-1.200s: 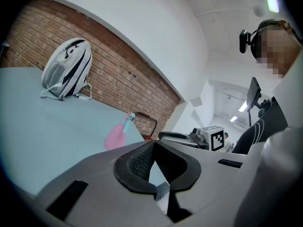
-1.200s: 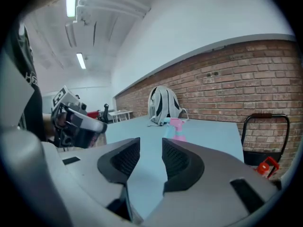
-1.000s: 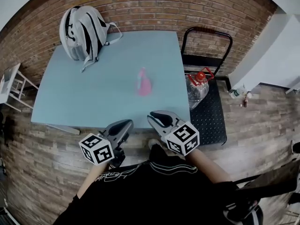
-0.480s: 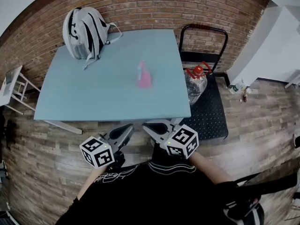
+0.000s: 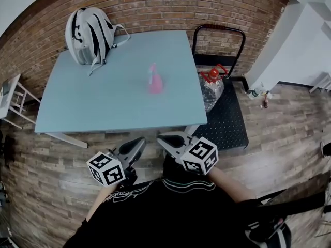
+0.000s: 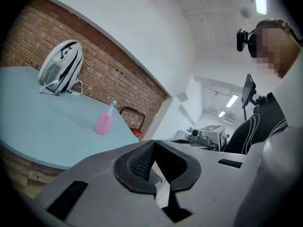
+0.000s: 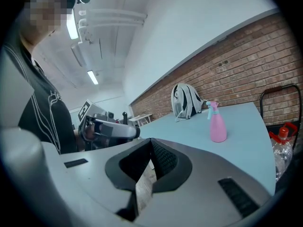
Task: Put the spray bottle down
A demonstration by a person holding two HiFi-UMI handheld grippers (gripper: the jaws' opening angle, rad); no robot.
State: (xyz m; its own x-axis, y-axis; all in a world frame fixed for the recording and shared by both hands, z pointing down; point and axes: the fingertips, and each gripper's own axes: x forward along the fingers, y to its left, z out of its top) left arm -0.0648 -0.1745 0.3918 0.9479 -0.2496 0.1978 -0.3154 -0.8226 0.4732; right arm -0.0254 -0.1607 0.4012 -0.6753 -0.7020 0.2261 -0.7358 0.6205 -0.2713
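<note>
So right now the pink spray bottle (image 5: pixel 154 81) is standing upright on the light blue table (image 5: pixel 93 107), a little right of the middle, with nothing touching it. I'm holding both tools off the near edge of the table, over the wood plank floor (image 5: pixel 46 164) and well apart from the bottle. The left tool (image 5: pixel 137 141) is sitting closed. In the left gripper view its jaws are meeting at the tips, with nothing between them. The right tool (image 5: pixel 163 138) is doing the same thing: jaws together and empty. In its own view the bottle is showing up beyond the tips, off to the right on the tabletop. From the head view the two tools are sitting just beside each other, tips angling in toward one another. A grey and white backpack (image 5: pixel 88 32) is lying on the far left corner of the table, next to the brick wall (image 5: pixel 207 4). A black cart (image 5: pixel 227 123) is parked just to the right of the table. A clear water jug (image 5: pixel 209 89) with a red cap is resting on the cart, close to the table's edge. A small white stool (image 5: pixel 13 94) is peeking in on the left side.
</note>
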